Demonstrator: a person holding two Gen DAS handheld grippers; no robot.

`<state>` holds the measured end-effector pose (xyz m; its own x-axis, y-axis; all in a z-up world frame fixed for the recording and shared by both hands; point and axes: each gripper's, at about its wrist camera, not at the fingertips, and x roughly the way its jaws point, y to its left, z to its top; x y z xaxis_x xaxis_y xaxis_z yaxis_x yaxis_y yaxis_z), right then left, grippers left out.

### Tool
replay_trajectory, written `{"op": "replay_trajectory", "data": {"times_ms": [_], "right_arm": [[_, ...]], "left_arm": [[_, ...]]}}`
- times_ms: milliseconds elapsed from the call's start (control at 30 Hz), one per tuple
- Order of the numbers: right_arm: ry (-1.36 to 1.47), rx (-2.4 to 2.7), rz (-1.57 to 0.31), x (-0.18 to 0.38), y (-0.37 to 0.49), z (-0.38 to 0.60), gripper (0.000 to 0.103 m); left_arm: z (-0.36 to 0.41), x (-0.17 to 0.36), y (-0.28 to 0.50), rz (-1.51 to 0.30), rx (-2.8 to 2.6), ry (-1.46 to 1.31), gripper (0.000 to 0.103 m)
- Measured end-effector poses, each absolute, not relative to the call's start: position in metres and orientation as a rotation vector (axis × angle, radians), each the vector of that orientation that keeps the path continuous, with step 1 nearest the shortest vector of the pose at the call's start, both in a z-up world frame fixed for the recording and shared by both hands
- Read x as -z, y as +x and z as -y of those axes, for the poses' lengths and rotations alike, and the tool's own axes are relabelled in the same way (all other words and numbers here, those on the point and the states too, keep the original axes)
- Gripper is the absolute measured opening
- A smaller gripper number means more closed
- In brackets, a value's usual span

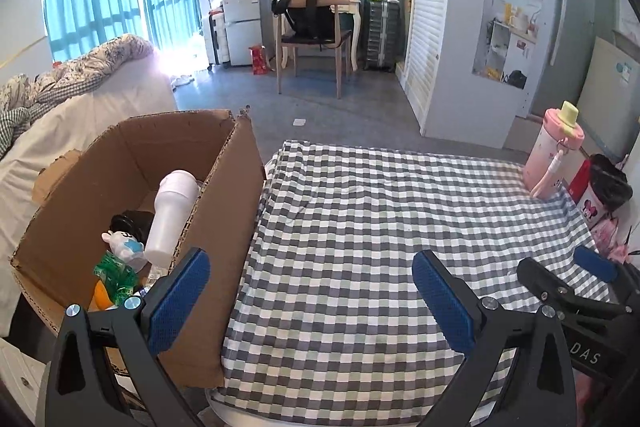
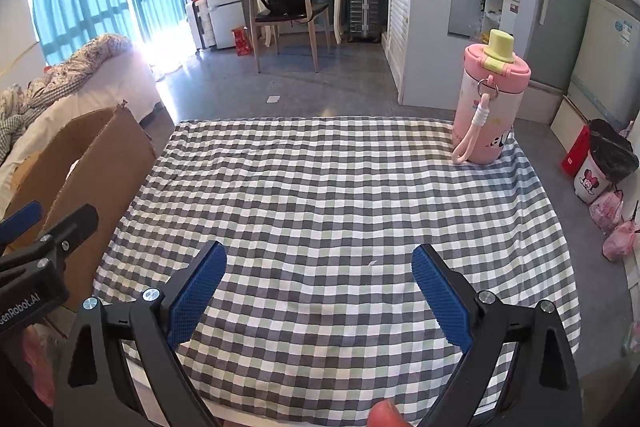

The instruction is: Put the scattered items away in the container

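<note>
Now both grippers are hovering low over the near edge of the checked tablecloth (image 2: 320, 187), and each is holding its blue pads wide apart with nothing between them. The left gripper (image 1: 312, 291) is sitting just beside the cardboard box (image 1: 236, 195), its left finger overlapping the box's near corner in the left wrist view; the right gripper (image 2: 320, 287) is hanging over the cloth's middle front. The two tools are showing at each other's side, near but apart.

Between the grippers and the pink bottle (image 2: 486, 103) the cloth is lying bare, a broad flat stretch of grey, white and pale green squares with a few soft wrinkles. Its edges are draping over the table on all sides seen.

The bottle is standing upright at the far right corner of the cloth, close to both edges there and well apart from the box. It is a smooth pink cylinder with a pale printed body, a yellow cap and a pink looped strap hanging from a metal ring down to the cloth.

The box is standing open against the left edge of the cloth, its corrugated rim torn and ragged. Inside, a white cylindrical container (image 1: 170, 215) is leaning on the right wall, with a small white rabbit figure (image 1: 124, 245), a black round item and green crinkled packaging (image 1: 116, 275) beside it.
</note>
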<state>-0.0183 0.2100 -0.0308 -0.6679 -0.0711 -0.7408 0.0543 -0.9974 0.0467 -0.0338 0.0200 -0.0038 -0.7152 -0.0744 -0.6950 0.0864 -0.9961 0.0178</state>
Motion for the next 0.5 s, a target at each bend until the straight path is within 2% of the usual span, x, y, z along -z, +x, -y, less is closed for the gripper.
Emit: {"op": "replay_trajectory", "data": {"times_ms": [500], "right_arm": [[1.270, 2.810, 0.027, 0.0332, -0.0199, -0.2105, 0.094]], "left_arm": [[-0.0194, 0.0122, -0.0347, -0.027, 2.827, 1.199, 0.103]]}}
